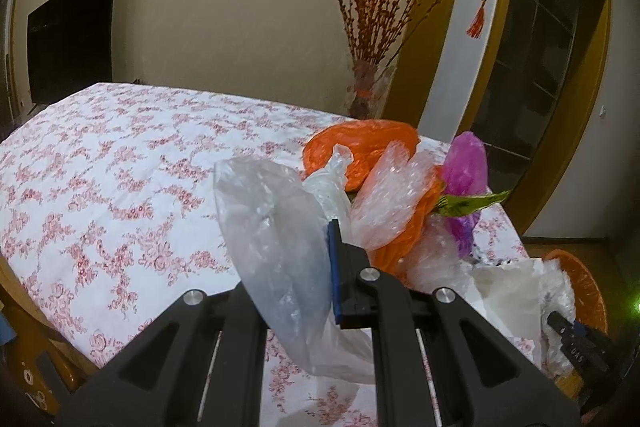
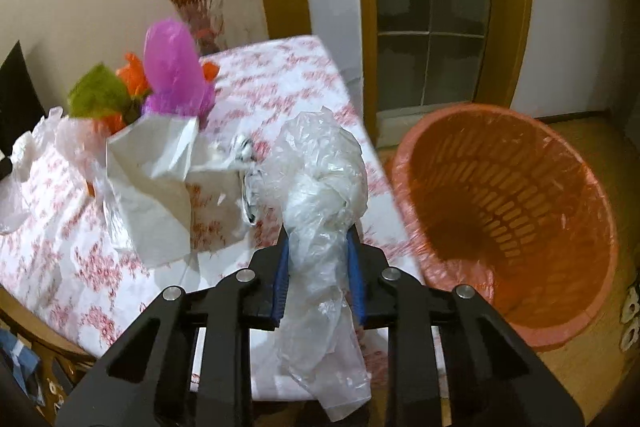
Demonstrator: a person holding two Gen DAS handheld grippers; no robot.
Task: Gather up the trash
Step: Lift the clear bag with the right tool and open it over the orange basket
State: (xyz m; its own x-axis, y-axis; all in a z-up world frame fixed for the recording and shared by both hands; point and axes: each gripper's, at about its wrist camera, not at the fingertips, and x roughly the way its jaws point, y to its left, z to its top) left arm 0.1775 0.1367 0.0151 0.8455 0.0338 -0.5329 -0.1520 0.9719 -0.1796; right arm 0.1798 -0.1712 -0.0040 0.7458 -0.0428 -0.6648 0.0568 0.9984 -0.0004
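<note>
My left gripper (image 1: 320,251) is shut on a clear plastic bag (image 1: 276,243) that billows over its left finger, above the floral table (image 1: 120,163). Beyond it lies a heap of trash: an orange bag (image 1: 360,143), a crumpled clear wrap (image 1: 394,195), a purple bag (image 1: 466,167) and a green wrapper (image 1: 472,205). My right gripper (image 2: 318,259) is shut on another clear plastic bag (image 2: 320,183), held above the table's right edge, left of the orange basket (image 2: 520,211). The purple bag (image 2: 172,71), green wrapper (image 2: 98,95) and a white paper bag (image 2: 156,179) lie to its left.
The orange mesh basket stands on the wooden floor right of the table; its rim (image 1: 580,283) shows in the left wrist view. A vase of red branches (image 1: 368,39) stands behind the table. A dark TV (image 1: 72,35) hangs on the wall. A wooden-framed glass door (image 2: 432,7) is at the right.
</note>
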